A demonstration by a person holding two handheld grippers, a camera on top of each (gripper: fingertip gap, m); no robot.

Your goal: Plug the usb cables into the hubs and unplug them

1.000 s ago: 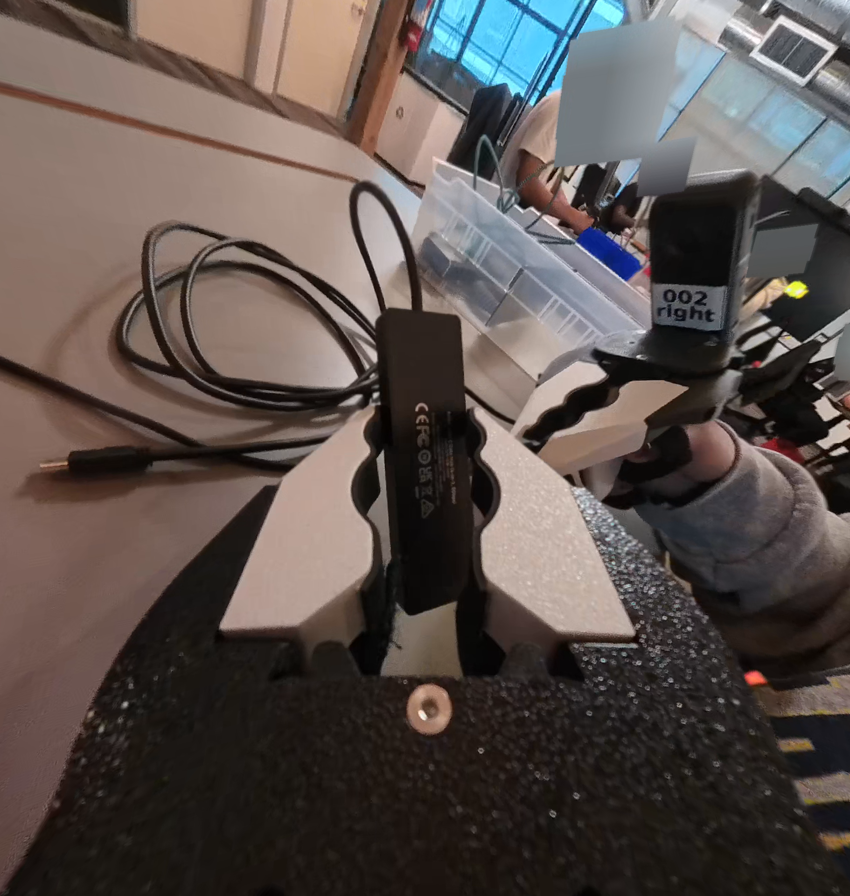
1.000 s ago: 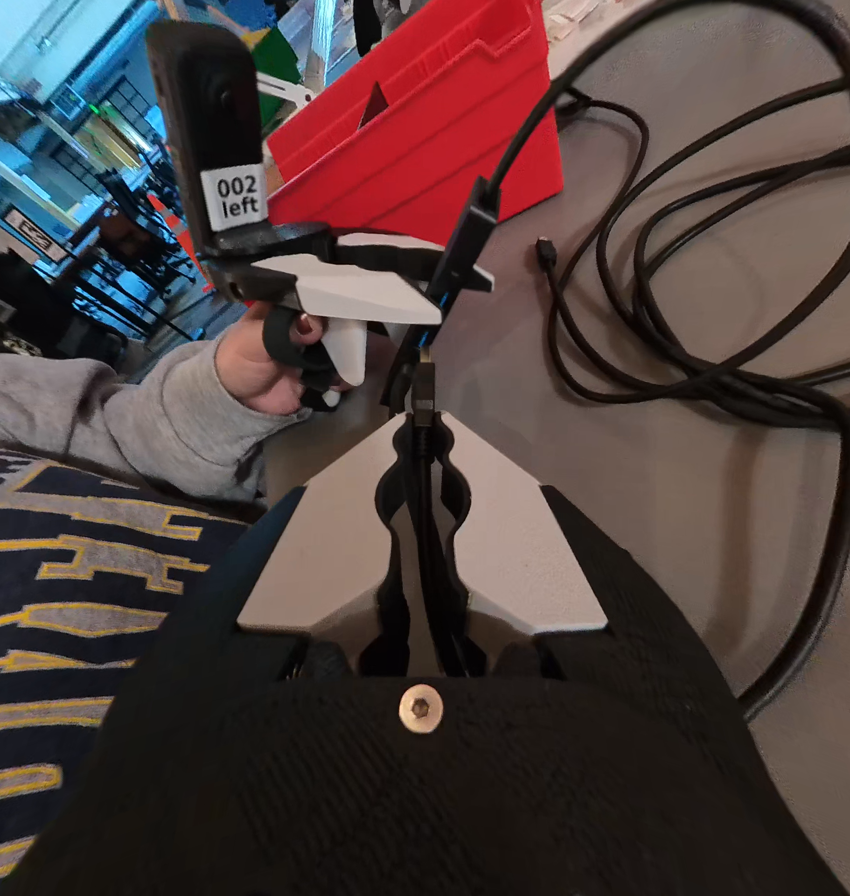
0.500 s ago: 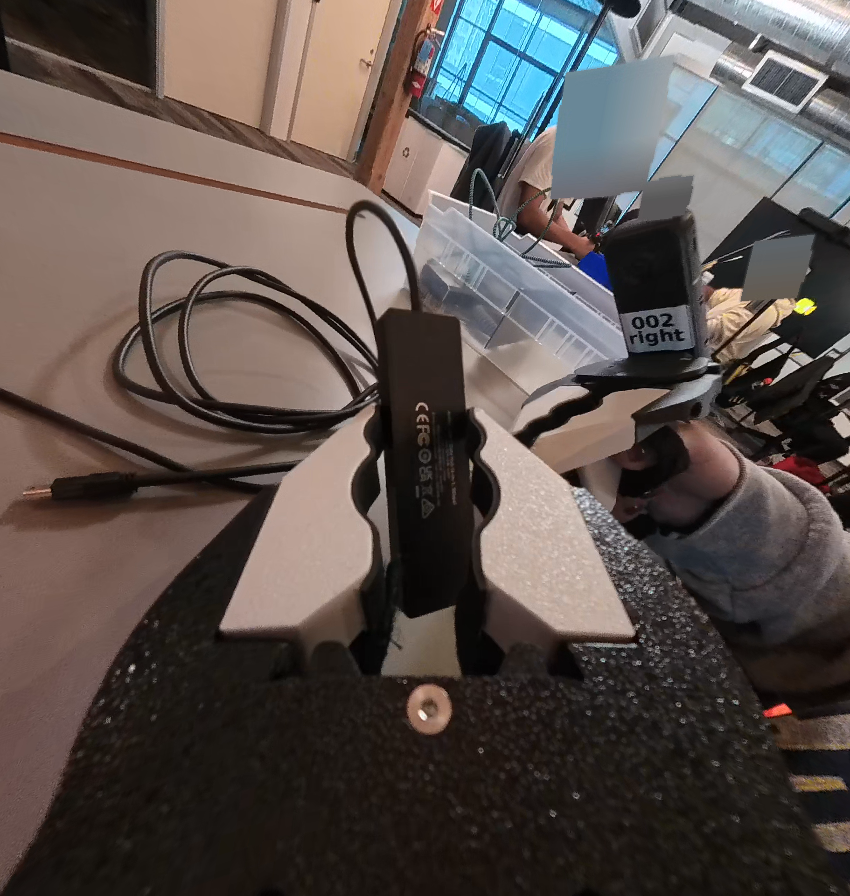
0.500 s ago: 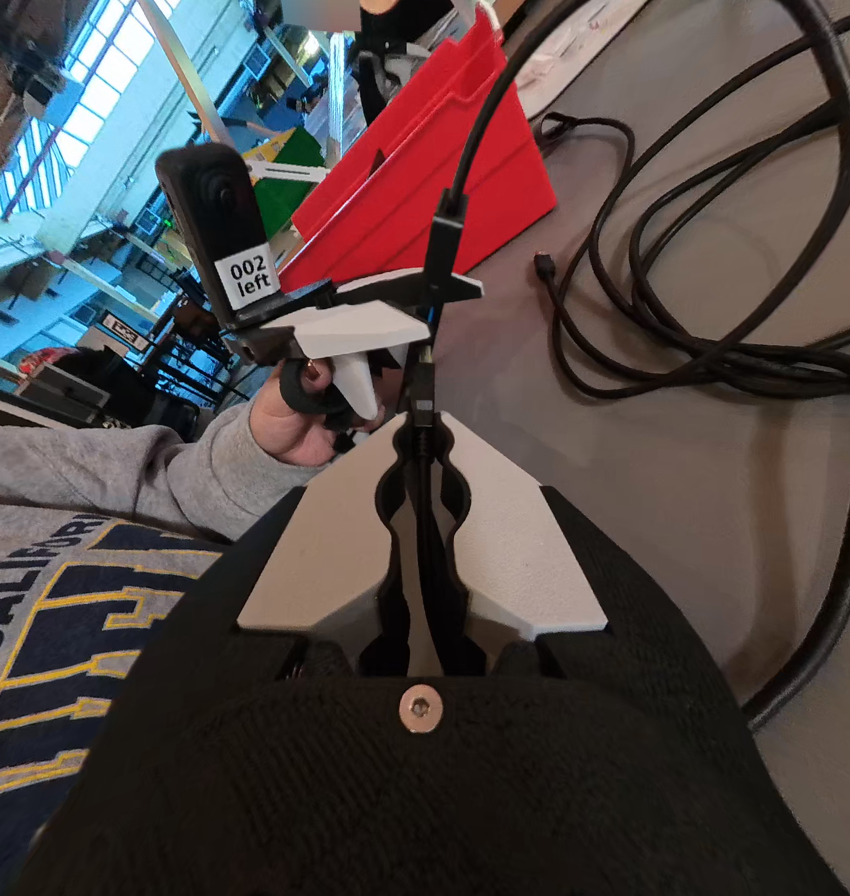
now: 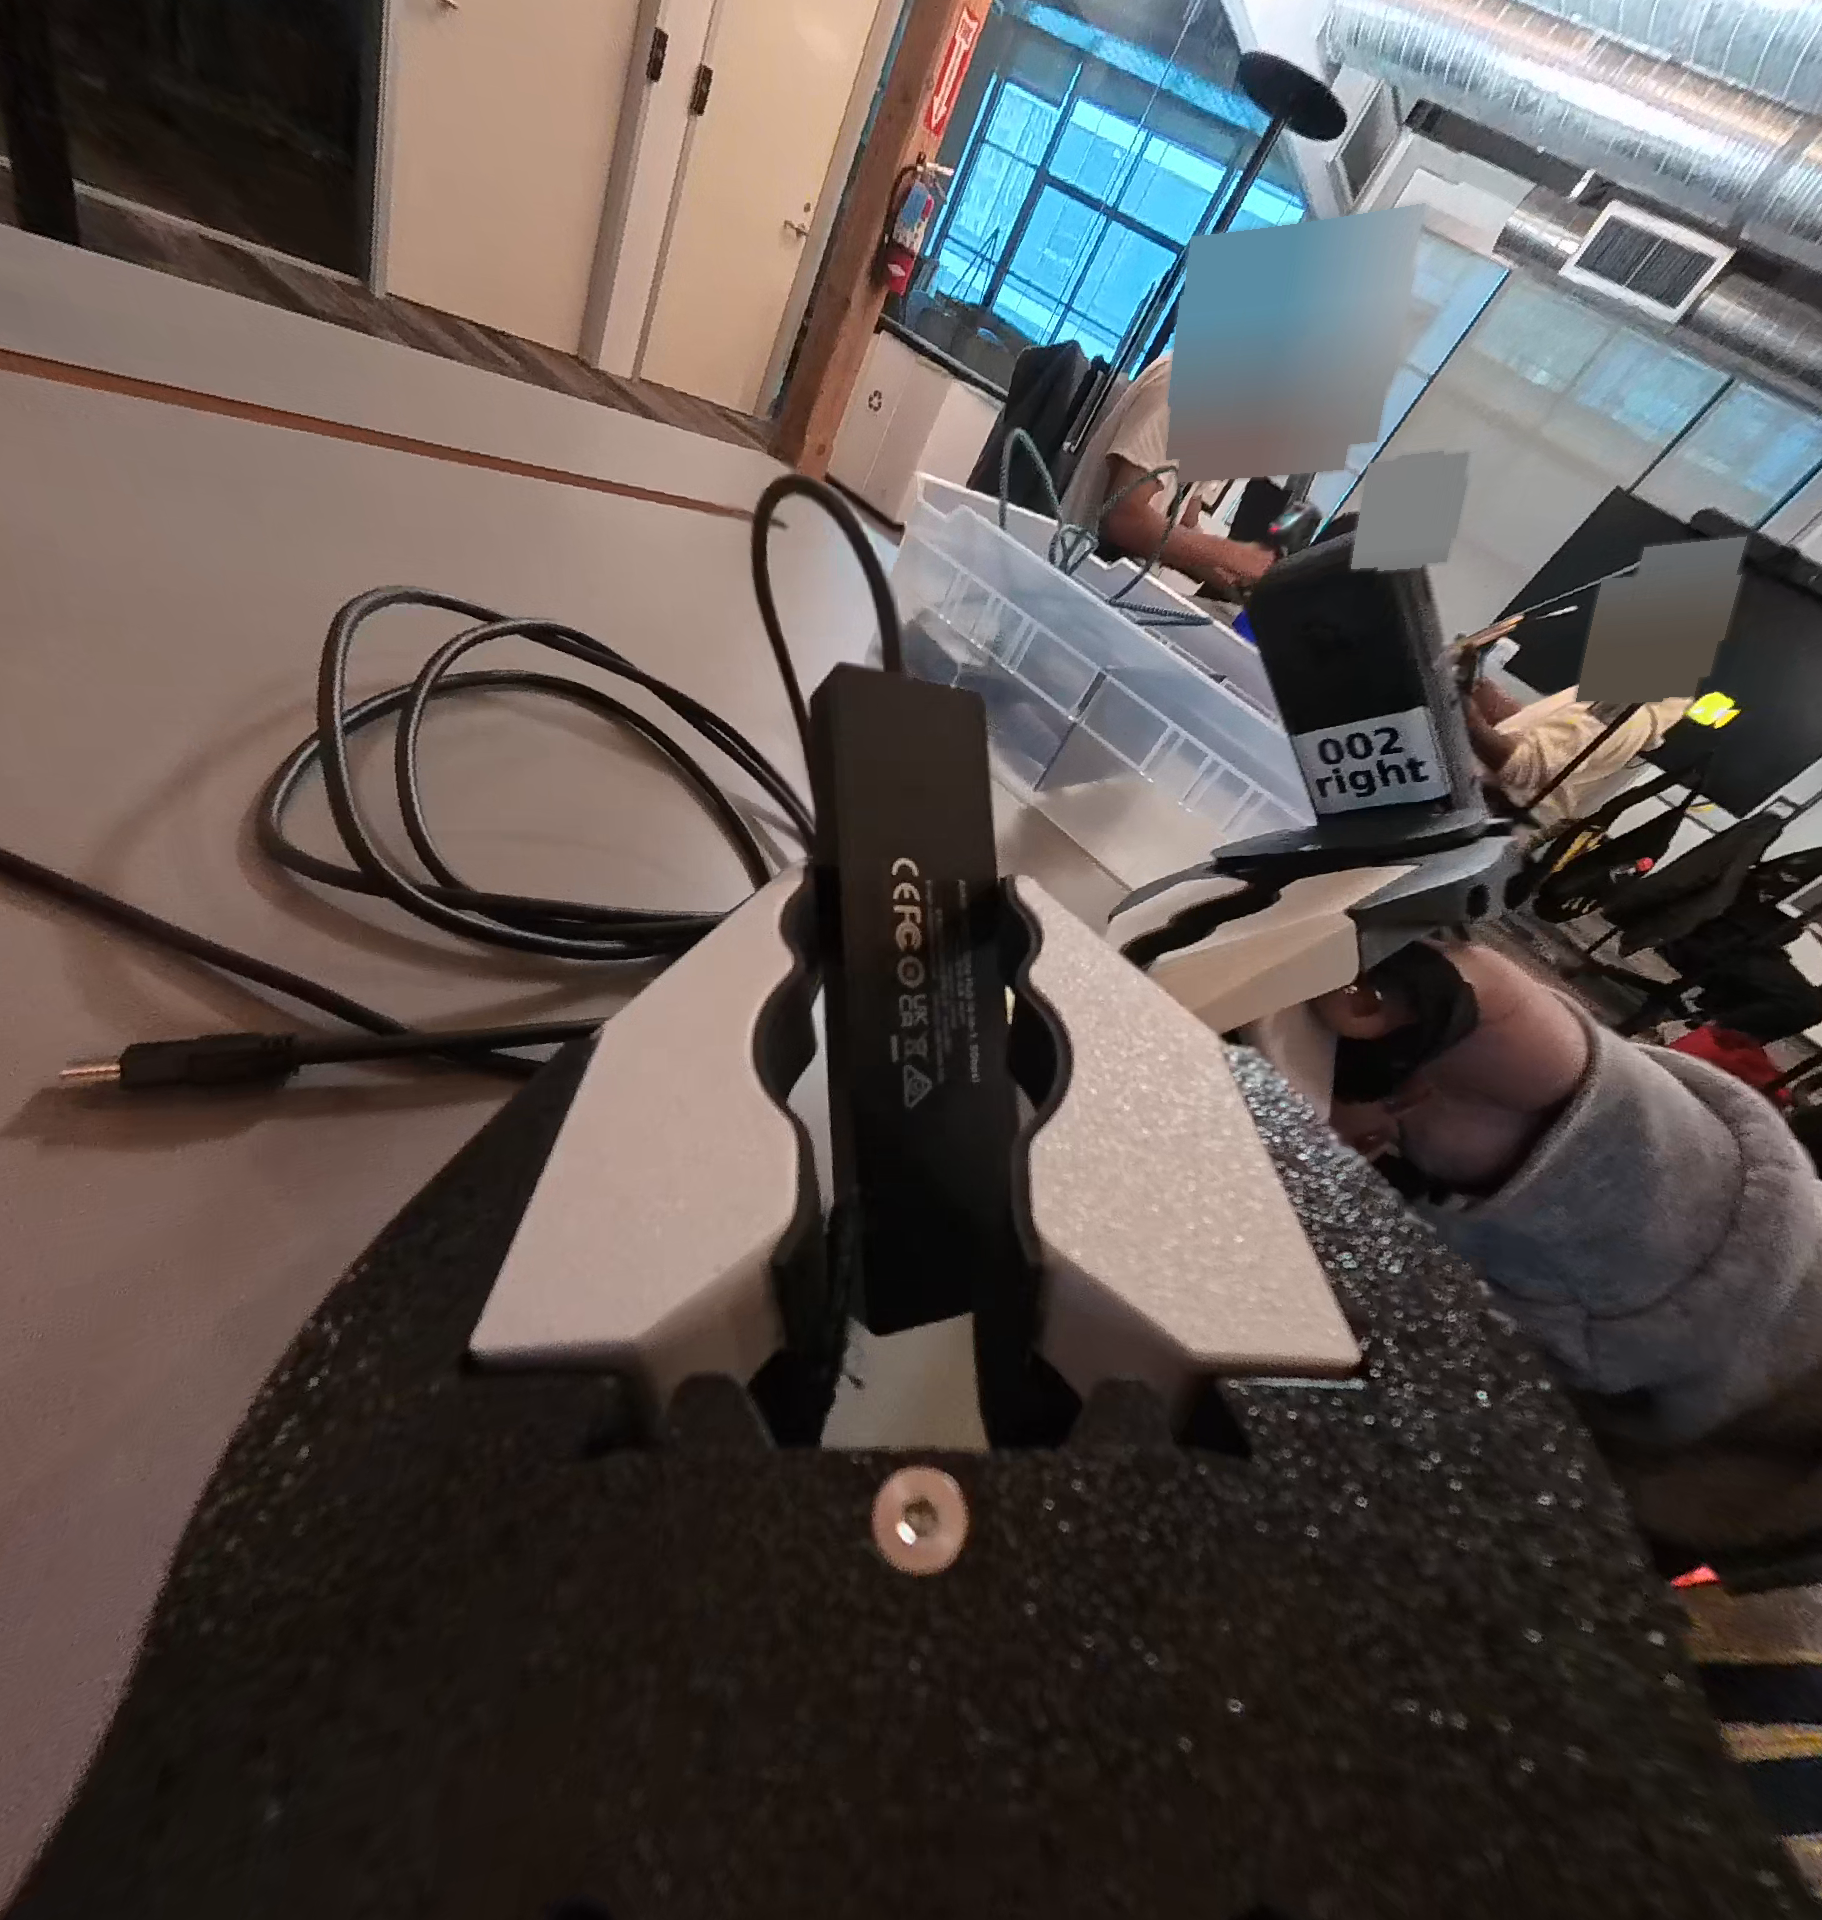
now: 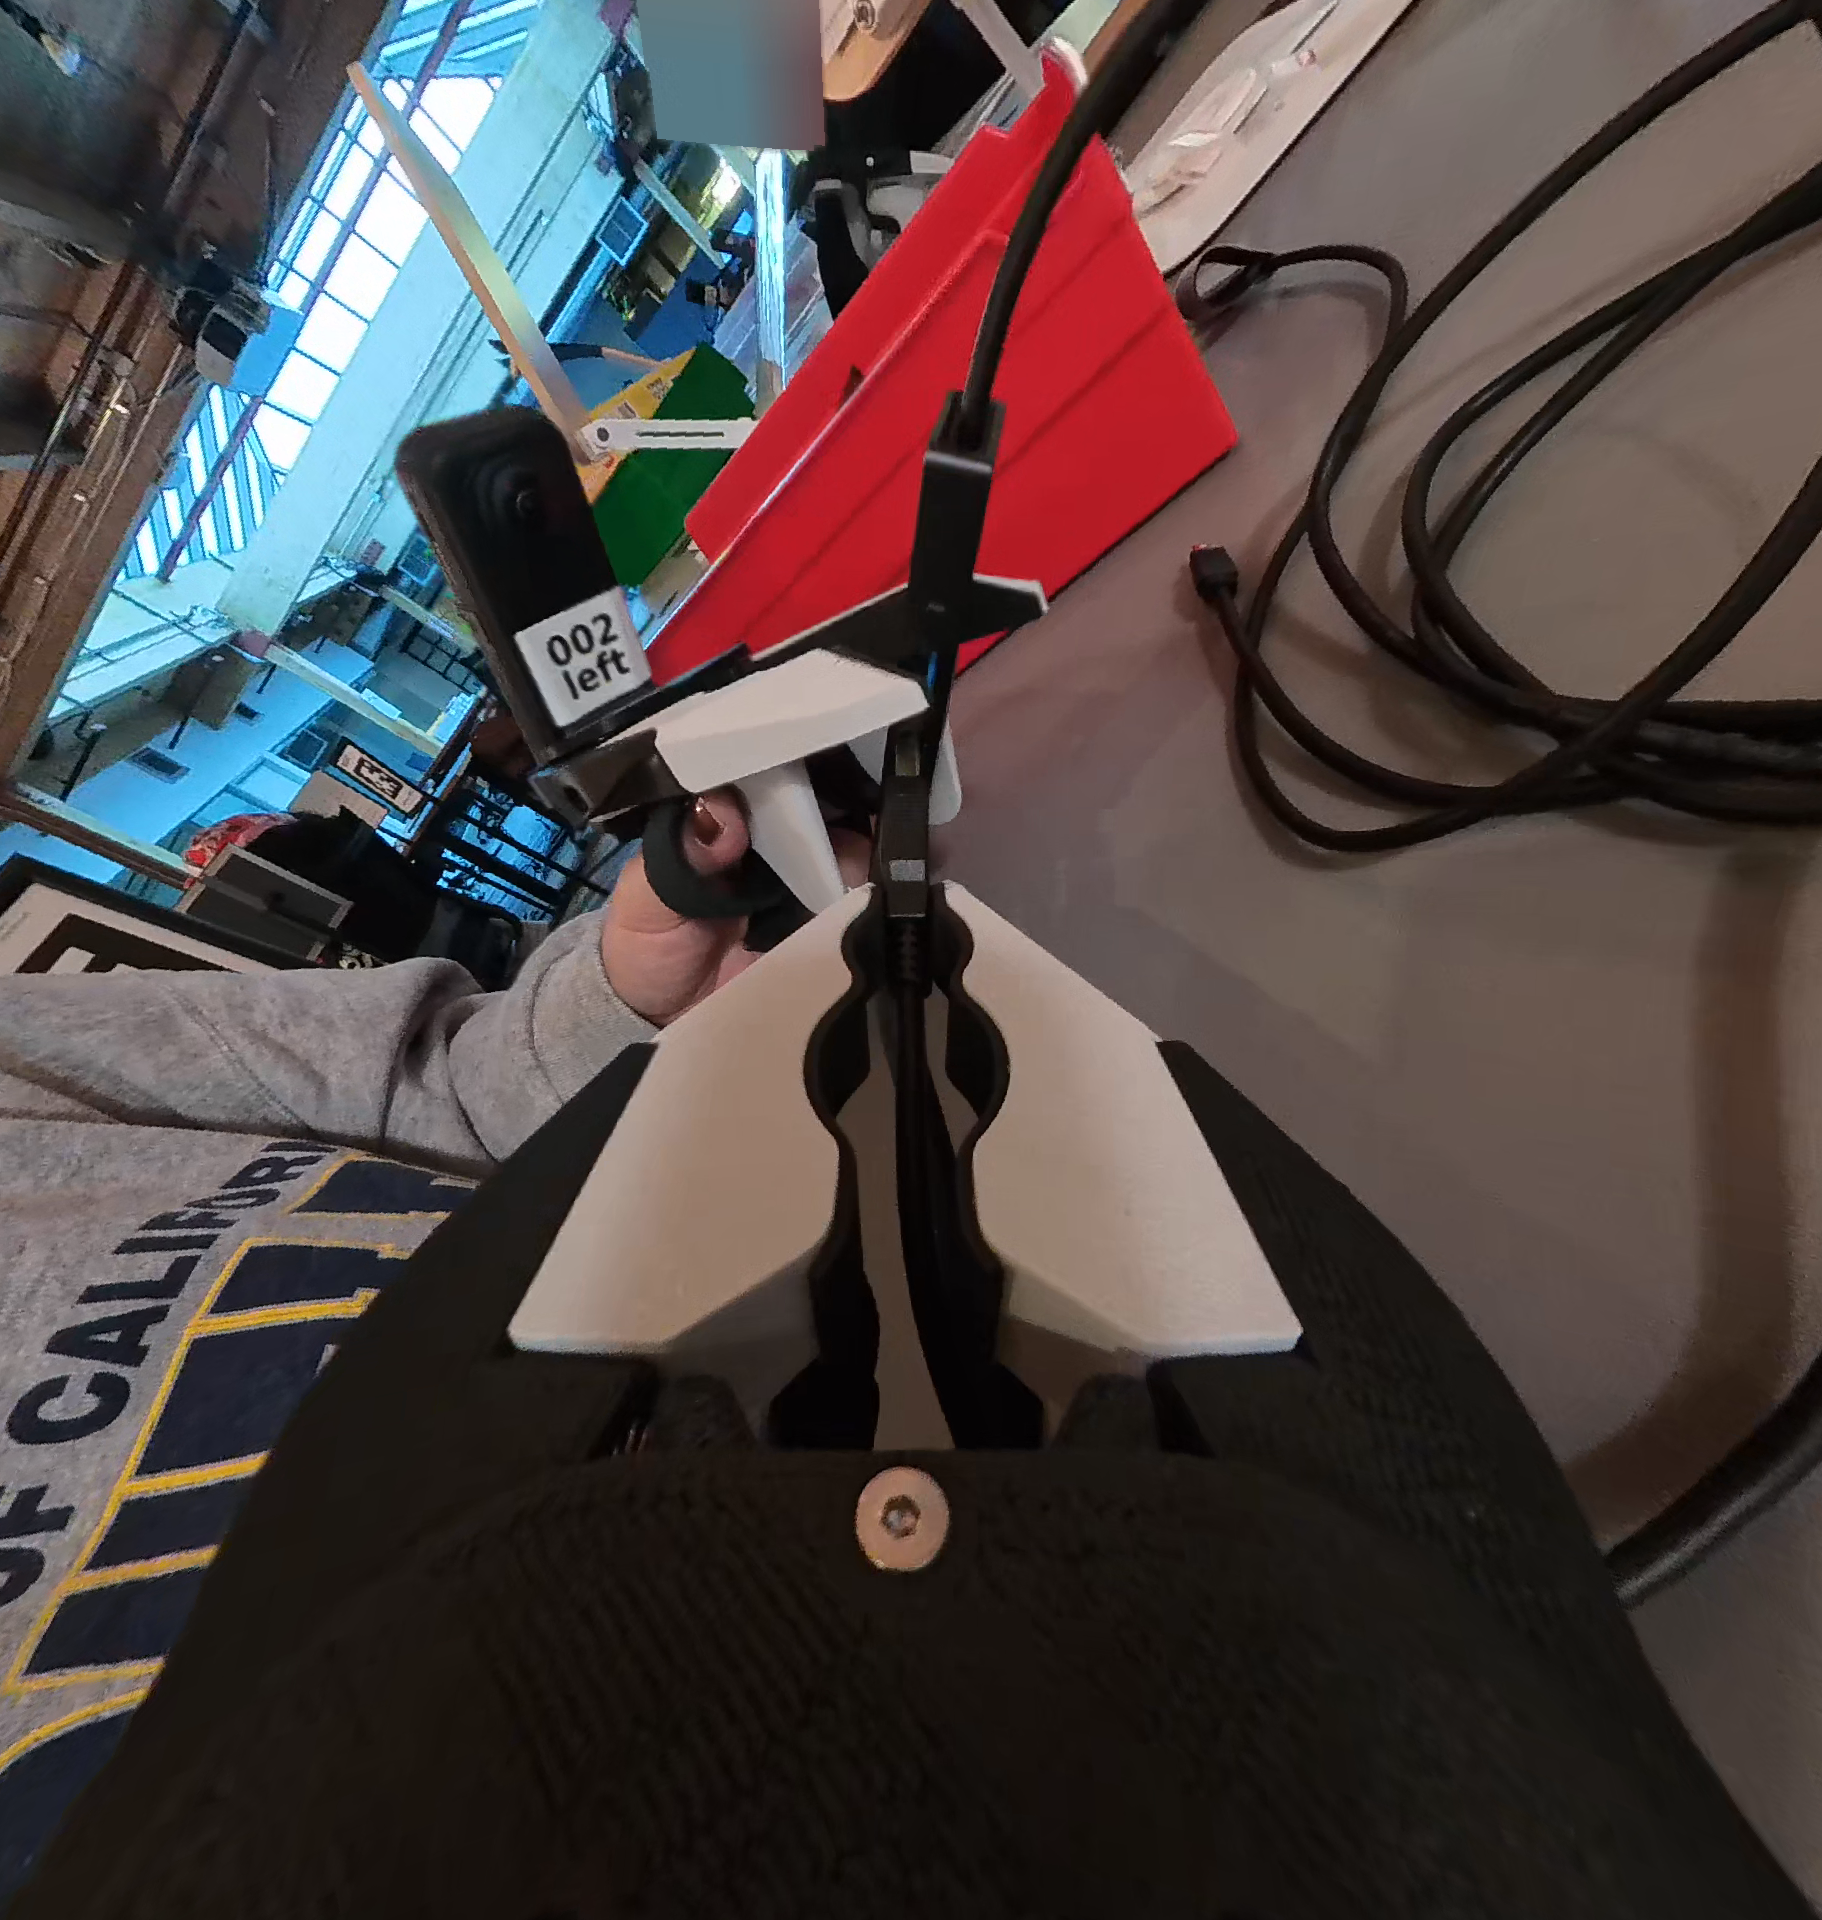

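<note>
In the left wrist view my left gripper (image 5: 912,914) is shut on a black USB hub (image 5: 907,790), held upright above the grey table, its cord looping off the top. My right gripper (image 5: 1161,930) is close on the hub's right. In the right wrist view my right gripper (image 6: 905,909) is shut on a black USB cable plug (image 6: 905,831) that points up at the hub (image 6: 954,520), seen edge-on in the left gripper (image 6: 938,649). The plug's metal tip sits right under the hub's lower end; a white finger (image 6: 803,717) partly hides whether they touch.
Coiled black cables (image 5: 533,790) lie on the table (image 5: 159,623), with a loose plug (image 5: 174,1065) at the left. A clear plastic bin (image 5: 1083,665) stands behind. In the right wrist view there is a red bin (image 6: 990,416), more cable coils (image 6: 1509,644) and a loose connector (image 6: 1213,571). Spacing between my two grippers at the tips: around 5 cm.
Both grippers have tilted and drawn closer together. The hub has swung into line above the plug. The right gripper has moved left toward the hub. Both grips are unchanged.
</note>
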